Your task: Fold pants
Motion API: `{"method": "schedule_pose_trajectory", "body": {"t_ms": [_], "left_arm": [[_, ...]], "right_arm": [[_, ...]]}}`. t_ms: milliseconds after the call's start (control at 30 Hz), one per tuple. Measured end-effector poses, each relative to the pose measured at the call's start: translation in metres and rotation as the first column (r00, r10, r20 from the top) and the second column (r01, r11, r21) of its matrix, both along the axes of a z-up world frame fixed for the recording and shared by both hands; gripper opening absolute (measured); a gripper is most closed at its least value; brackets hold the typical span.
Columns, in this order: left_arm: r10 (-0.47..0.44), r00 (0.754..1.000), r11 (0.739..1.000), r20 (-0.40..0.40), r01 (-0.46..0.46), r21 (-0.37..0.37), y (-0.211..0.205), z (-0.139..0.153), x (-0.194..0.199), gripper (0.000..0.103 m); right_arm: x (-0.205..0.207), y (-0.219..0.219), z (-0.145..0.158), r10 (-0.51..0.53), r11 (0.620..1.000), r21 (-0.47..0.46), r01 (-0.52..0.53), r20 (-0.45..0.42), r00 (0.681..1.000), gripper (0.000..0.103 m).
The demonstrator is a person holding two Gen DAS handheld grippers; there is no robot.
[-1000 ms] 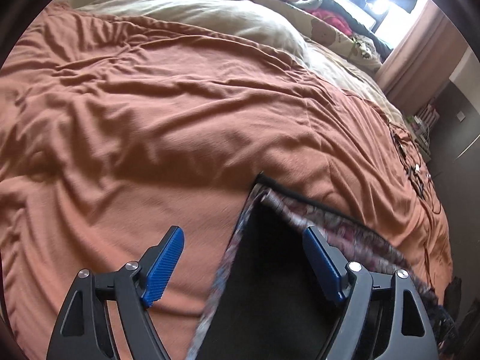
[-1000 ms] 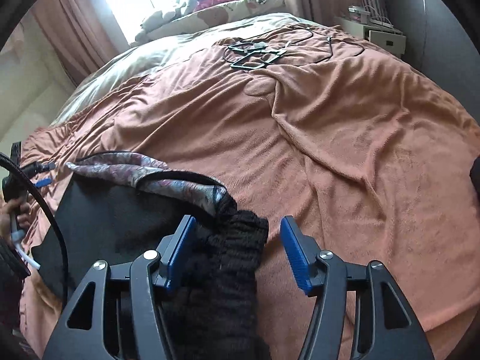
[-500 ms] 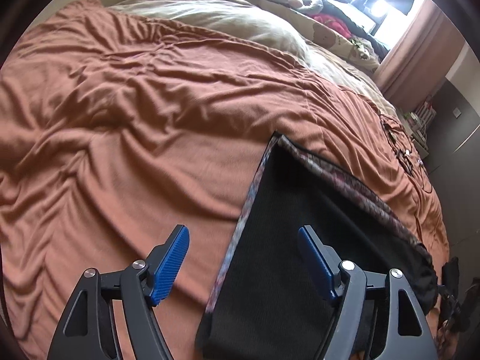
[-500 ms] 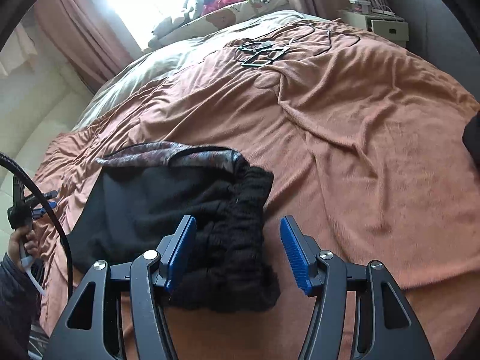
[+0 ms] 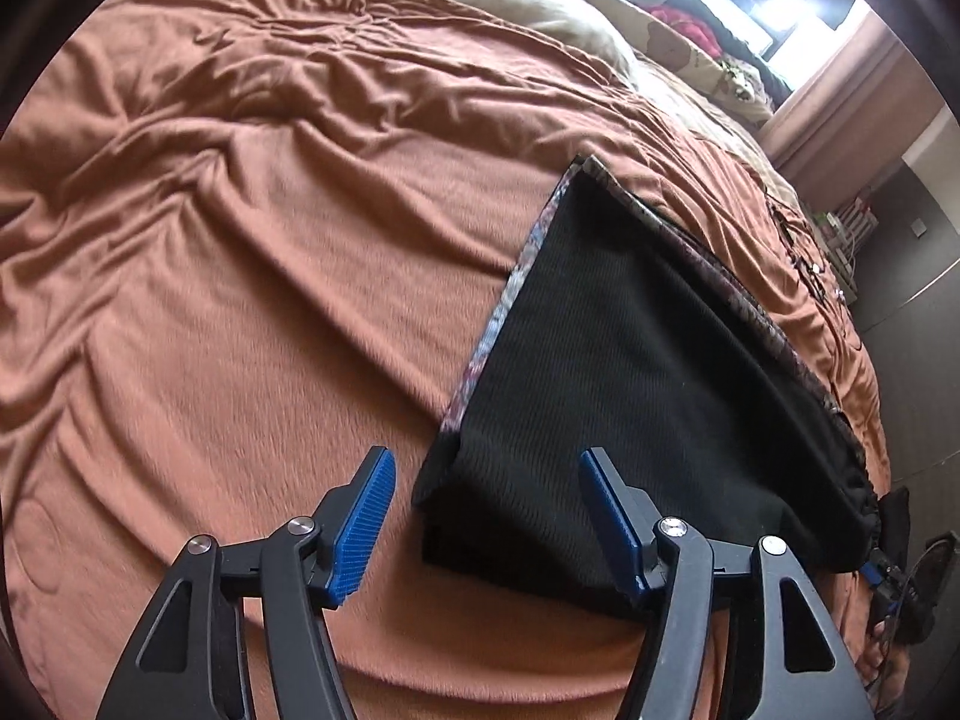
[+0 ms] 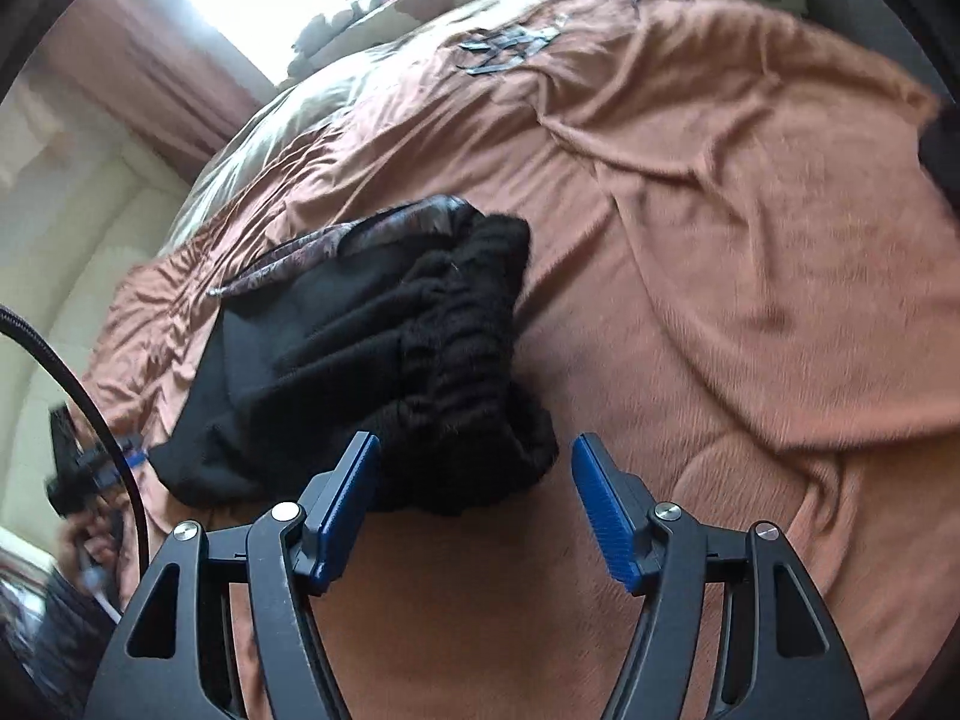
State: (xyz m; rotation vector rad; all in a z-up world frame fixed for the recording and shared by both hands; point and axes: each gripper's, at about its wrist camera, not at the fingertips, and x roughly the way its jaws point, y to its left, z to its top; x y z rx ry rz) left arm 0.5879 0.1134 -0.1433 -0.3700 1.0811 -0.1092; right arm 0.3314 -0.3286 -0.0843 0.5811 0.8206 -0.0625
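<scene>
Pants (image 5: 636,396), black with a patterned lining, lie folded on the bed's rust blanket (image 5: 240,276). Left gripper (image 5: 486,516) hovers over their near corner, jaws closing, gripping nothing; right gripper (image 6: 474,504), jaws opening, stands empty beside their gathered waistband.

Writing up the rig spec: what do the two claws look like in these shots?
Both match: the left claw and right claw have black plastic linkage arms with triangular cut-outs, silver pivot screws, and ribbed blue pads on the fingertips. A black cable loops along the left edge of the right wrist view.
</scene>
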Motion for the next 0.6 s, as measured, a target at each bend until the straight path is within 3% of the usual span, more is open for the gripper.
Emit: {"method": "schedule_pose_trajectory", "body": {"t_ms": [200,367,400,433,467,600], "left_arm": [[0.008,1.000,0.999,-0.015,-0.008,-0.033,-0.001,-0.009,-0.005,0.066],[0.006,0.999,0.999,-0.033,-0.008,-0.042,-0.002,-0.021,-0.005,0.066],[0.007,0.999,0.999,-0.038,-0.008,-0.041,-0.001,-0.023,-0.006,0.066],[0.009,0.999,0.999,-0.039,-0.010,-0.040,-0.002,-0.024,-0.006,0.066],[0.011,0.999,0.999,-0.038,-0.012,-0.040,-0.002,-0.025,-0.007,0.066],[0.004,1.000,0.998,-0.031,-0.006,-0.056,-0.002,-0.025,-0.011,0.055]], "right_arm": [[0.000,-0.008,-0.027,-0.005,0.976,0.216,0.003,0.009,1.000,0.065],[0.014,-0.012,-0.043,-0.012,0.959,0.283,0.002,0.036,0.999,0.065],[0.017,-0.015,-0.045,-0.026,0.955,0.295,0.012,0.043,0.999,0.062],[0.019,-0.021,-0.046,-0.050,0.951,0.307,0.032,0.051,0.997,0.049],[0.021,-0.024,-0.047,-0.062,0.952,0.304,0.044,0.052,0.997,0.043],[0.023,-0.038,-0.039,-0.089,0.957,0.284,0.060,0.090,0.992,0.020]]}}
